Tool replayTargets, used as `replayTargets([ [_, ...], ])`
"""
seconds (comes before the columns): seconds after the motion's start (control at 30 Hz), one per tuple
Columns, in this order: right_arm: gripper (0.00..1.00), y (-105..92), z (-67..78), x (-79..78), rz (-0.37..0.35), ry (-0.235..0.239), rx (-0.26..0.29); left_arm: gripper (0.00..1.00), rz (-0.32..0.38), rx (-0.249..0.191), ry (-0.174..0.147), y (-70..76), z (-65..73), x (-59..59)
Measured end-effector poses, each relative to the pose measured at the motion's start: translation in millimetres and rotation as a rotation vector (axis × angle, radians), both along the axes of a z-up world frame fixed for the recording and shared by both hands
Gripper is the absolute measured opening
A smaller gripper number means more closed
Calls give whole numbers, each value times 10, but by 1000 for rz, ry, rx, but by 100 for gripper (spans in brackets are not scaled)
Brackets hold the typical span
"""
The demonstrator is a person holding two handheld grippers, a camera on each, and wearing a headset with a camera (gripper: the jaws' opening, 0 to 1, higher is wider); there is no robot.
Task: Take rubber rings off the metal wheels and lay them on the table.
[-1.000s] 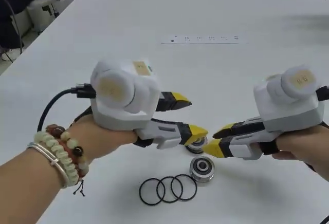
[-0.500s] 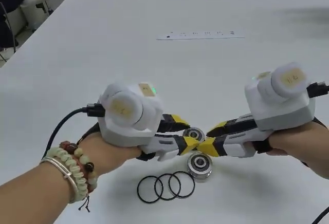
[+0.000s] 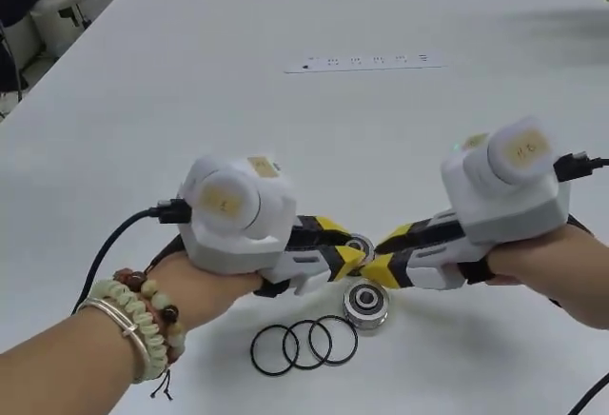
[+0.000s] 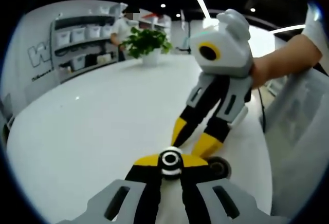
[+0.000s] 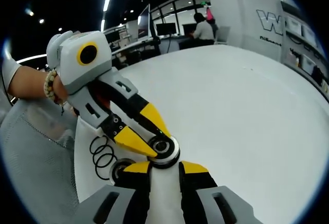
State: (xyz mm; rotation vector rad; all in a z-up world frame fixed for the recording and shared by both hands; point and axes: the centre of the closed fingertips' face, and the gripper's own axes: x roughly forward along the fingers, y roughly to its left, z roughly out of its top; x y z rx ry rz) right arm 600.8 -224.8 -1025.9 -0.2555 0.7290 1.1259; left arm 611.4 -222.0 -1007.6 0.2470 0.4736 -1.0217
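1. My left tongs (image 3: pixel 352 246) are closed on a small metal wheel (image 4: pixel 170 161). The wheel sits square between the two yellow tips, lifted just above the white table (image 3: pixel 285 148).
2. My right tongs (image 3: pixel 375 253) come in from the opposite side, nose to nose with the left pair. Their jaws stand a little apart, and in the left gripper view one yellow tip lies on each side of the held wheel.
3. The right tips are right at the wheel's rim. I cannot tell whether they actually touch it, and they have nothing clearly in their grip.
4. I cannot make out whether the held wheel has a rubber ring on it; it is too small and partly covered by the tips.
5. A second wheel (image 3: pixel 365 303) lies flat on the table just below the meeting tips, on my side of them.
6. Three black rubber rings (image 3: pixel 306 344) lie flat on the table in an overlapping row. They are just beside the second wheel, to its left and a little nearer me.
7. My left wrist carries beaded bracelets (image 3: pixel 133 315), and a dark cable runs from the back of the left tongs.
8. Far across the table lies a white power strip (image 3: pixel 366 60), well apart from the work.
9. In the left gripper view a potted plant (image 4: pixel 145 41) stands at the table's far end.
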Motion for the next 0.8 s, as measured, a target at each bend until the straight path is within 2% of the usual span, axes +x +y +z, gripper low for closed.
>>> replayTargets([
  [0.1,15,-11,0,-8,23,-21,-20,15,3,-4,2,-1,1,0],
  [0.2,12,-19,13,-14,27,-20,-21,15,4,-4,2,2,4,1],
  [0.33,3,-35,13,0,41,-48,-38,14,10,-7,6,9,9,2],
  [0.53,0,-40,5,32,26,-62,-51,14,6,-4,6,20,10,-4],
  [0.73,0,-56,4,45,-99,73,-8,14,-13,14,-8,30,12,-16],
  [0.8,0,-78,11,71,-111,86,7,14,-15,16,-10,31,12,-17],
])
